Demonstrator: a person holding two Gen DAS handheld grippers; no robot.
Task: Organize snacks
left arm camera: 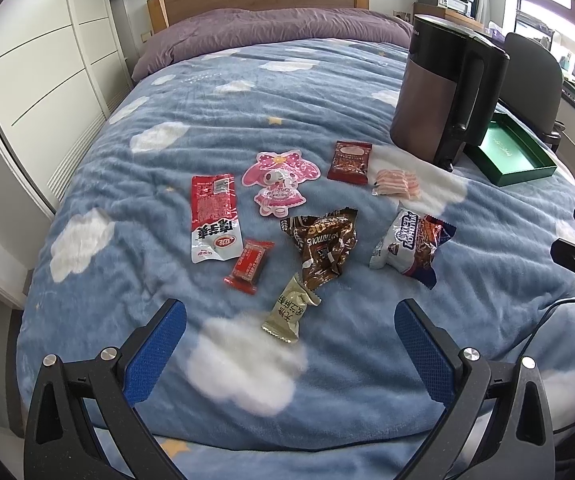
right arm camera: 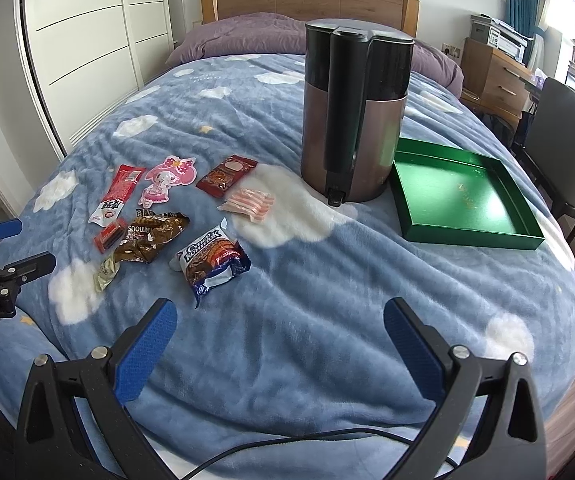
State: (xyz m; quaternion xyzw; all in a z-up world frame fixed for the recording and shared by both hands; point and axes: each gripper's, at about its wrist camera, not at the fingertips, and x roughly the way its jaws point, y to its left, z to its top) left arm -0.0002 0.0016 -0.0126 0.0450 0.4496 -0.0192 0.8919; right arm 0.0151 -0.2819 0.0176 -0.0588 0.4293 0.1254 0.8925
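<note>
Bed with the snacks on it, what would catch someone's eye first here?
Probably the tall dark kettle standing upright on the cloud-pattern blanket, with the empty green tray right of it. Left of them lie scattered snack packets, the pink cartoon packet brightest.

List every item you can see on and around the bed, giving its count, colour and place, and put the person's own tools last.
snack packets: eight, mixed red, pink, brown, white, cream; scattered mid-blanket
kettle: one, brown and black; upright beside tray
tray: one, green; empty, on the bed's right side
blanket: one, blue with white clouds; covering bed
pillow: purple; at headboard
chair: one, dark; right of bed
left gripper: blue fingers, open above blanket
right gripper: blue fingers, open above blanket
</note>
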